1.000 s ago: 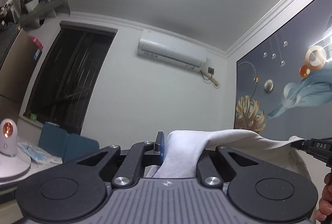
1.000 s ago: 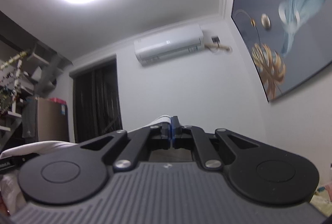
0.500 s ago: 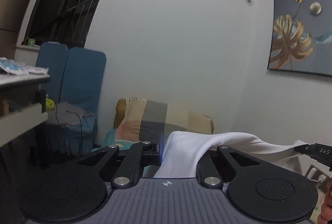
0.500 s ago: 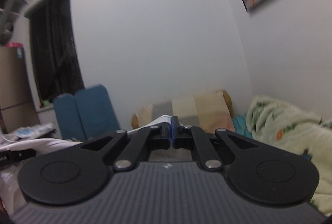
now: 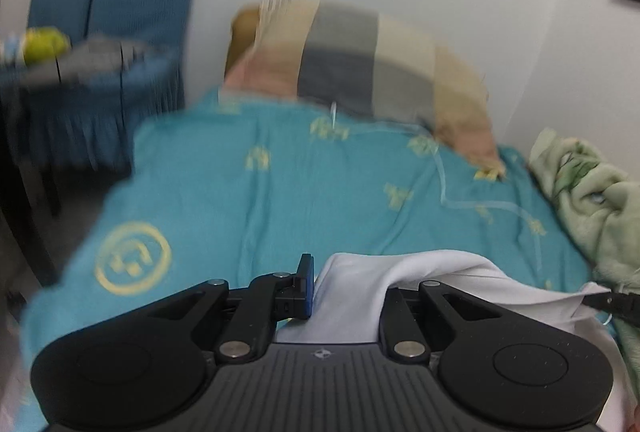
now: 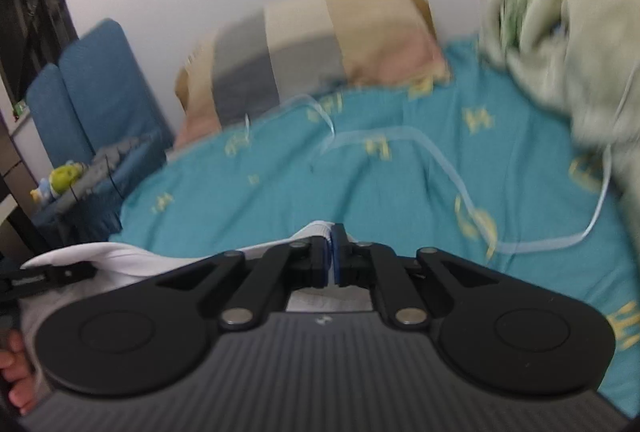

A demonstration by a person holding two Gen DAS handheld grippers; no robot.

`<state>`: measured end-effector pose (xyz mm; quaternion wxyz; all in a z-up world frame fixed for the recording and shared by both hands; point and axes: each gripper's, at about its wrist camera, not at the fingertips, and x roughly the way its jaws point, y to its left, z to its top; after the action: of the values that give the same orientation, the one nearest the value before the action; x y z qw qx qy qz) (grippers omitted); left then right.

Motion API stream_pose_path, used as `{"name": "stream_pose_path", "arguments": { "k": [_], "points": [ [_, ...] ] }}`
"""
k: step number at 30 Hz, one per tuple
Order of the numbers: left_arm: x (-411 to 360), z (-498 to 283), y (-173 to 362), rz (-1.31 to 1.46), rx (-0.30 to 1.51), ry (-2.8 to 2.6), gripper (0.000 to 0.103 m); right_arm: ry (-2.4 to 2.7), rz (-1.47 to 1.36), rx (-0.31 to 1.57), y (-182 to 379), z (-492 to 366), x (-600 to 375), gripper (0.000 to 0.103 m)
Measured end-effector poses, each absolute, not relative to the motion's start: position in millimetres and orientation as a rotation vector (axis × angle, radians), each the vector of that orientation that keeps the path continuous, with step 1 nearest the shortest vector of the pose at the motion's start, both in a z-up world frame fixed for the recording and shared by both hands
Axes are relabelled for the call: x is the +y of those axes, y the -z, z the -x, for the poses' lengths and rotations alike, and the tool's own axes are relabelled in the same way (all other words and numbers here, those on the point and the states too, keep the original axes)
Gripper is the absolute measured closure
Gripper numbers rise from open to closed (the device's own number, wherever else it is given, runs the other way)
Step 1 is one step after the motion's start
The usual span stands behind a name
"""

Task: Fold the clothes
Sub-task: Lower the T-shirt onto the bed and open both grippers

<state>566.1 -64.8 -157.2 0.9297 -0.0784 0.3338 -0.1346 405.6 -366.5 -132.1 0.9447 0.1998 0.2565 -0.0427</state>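
Shirt held over the bed
Both my jaws pinch the white shirt [image 5: 352, 296] edge above the open teal bed [image 5: 280, 192]; no writing readable.

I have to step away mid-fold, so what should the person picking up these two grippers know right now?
Left gripper: shut on the white garment; only one blue-padded finger shows, cloth drapes over the other.
Right gripper: shut on the garment's ribbed edge.
The garment hangs stretched between both grippers above the teal bedsheet, not laid down. Plaid pillow at the head, green blanket bunched on the right, a thin white cable across the sheet.
Done: garment picked up and spread.
Left: lay it flat, clear of the cable, then make every fold.
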Motion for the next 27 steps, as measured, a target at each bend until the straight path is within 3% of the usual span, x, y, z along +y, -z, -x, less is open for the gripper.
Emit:
{"name": "stream_pose_path", "arguments": {
  "k": [2,4,5,6,7,8,10,12,27],
  "points": [
    [-66,-577,171,0.166,0.721,0.288,0.091,0.06,-0.434,0.539,141,-410,-370,0.094],
    [-63,-574,176,0.166,0.736,0.289,0.078,0.037,-0.448,0.558,146,-413,-372,0.088],
    [-60,-567,168,0.165,0.733,0.295,0.071,0.03,-0.451,0.571,145,-413,-372,0.074],
    [-57,-559,160,0.163,0.73,0.301,0.057,0.024,-0.453,0.581,145,-413,-372,0.066],
    [-55,-552,153,0.162,0.726,0.307,0.047,0.019,-0.452,0.586,143,-411,-371,0.05],
    [-52,-545,145,0.161,0.723,0.313,0.044,0.013,-0.451,0.591,141,-409,-370,0.027],
    [-46,-531,130,0.158,0.717,0.325,0.025,-0.011,-0.452,0.617,135,-406,-367,0.012],
    [-40,-517,115,0.155,0.711,0.338,0.018,-0.035,-0.454,0.642,129,-403,-364,0.01],
    [17,-313,6,0.112,0.586,0.379,0.017,-0.039,-0.424,0.563,41,-224,-307,0.01]
  ]
}}
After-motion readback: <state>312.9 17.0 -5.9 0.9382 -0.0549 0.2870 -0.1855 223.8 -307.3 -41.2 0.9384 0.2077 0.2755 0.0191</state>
